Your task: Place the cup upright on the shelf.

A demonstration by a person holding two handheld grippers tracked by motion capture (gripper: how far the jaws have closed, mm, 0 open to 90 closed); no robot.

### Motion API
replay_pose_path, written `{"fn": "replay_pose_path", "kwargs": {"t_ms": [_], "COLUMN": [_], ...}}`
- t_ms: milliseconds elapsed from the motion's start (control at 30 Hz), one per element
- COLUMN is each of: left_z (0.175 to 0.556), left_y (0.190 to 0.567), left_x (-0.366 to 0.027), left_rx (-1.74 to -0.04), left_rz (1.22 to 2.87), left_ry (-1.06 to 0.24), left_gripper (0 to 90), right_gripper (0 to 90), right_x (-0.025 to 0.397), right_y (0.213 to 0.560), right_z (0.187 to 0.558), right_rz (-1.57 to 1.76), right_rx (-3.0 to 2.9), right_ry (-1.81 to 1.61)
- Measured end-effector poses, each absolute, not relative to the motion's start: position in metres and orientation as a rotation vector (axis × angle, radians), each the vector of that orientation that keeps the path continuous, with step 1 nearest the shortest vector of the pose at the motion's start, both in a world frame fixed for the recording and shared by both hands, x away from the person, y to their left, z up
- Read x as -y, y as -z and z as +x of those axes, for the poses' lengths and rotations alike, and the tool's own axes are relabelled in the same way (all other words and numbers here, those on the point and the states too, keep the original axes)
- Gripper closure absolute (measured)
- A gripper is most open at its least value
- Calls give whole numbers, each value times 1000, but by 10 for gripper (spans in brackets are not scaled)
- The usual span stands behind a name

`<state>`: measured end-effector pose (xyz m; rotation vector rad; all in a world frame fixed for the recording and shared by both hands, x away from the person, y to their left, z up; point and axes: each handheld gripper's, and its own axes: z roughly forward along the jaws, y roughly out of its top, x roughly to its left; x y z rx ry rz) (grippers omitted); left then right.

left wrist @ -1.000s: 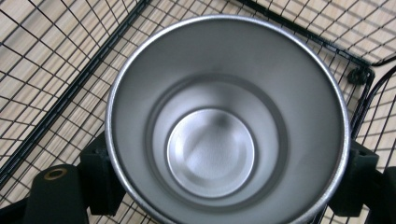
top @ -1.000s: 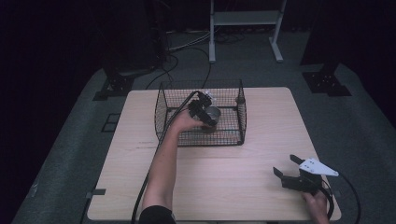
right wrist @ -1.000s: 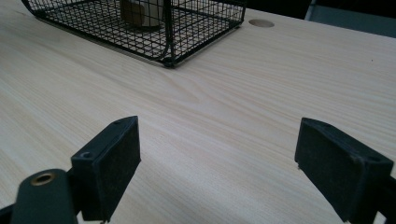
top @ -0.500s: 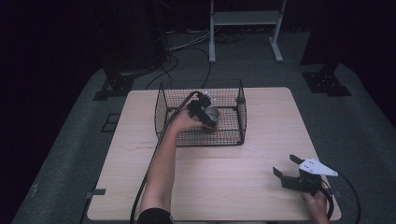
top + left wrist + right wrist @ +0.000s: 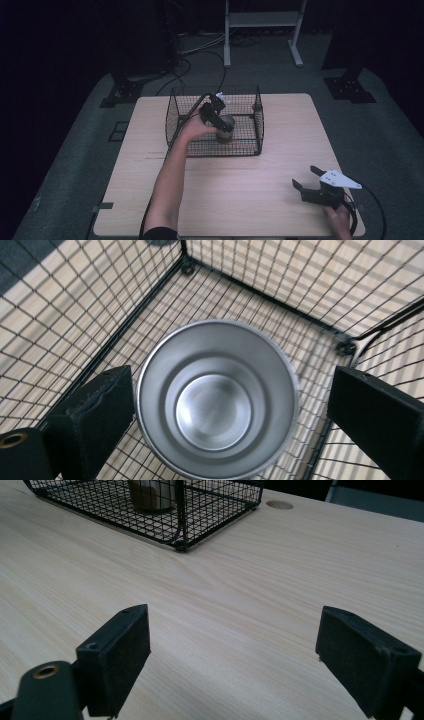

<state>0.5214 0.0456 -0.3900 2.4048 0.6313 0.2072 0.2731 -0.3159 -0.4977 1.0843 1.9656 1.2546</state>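
Black claws (image 5: 309, 177) with squared matte pads (image 5: 116, 650) (brass-ringed screw hole), grey three-cornered plate (image 5: 340, 179), trailing black cable (image 5: 372, 202)

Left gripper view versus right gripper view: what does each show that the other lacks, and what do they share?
The left gripper view alone looks straight down into the steel cup: its bare, shiny inside and round rim, with the left tongs open, one jaw either side. The right gripper view alone shows the wooden table, a round hole in it, and the right tongs open with nothing between the jaws. Both show the black wire basket with the cup inside.
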Motion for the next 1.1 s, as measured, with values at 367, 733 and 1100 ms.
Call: {"fn": "replay_pose_path", "kwargs": {"t_ms": [367,733,1100], "left_z": [510,481,449], "left_y": [376,352,344], "left_x": [-45,-61,-86], "left_rx": [-592,-538,-520], "left_rz": [2389,2321,2257], "left_ry": [-255,-309,-340], "left_gripper": [28,46,49], "right_gripper": [135,135,135], "right_x": [316,315,315], "right_y": [498,498,498], "right_z": [273,273,273], "right_rz": [1082,1085,1086], "right_rx": [-1966,-1965,-1967], "right_ry": [-1247,-1247,-1243]}}
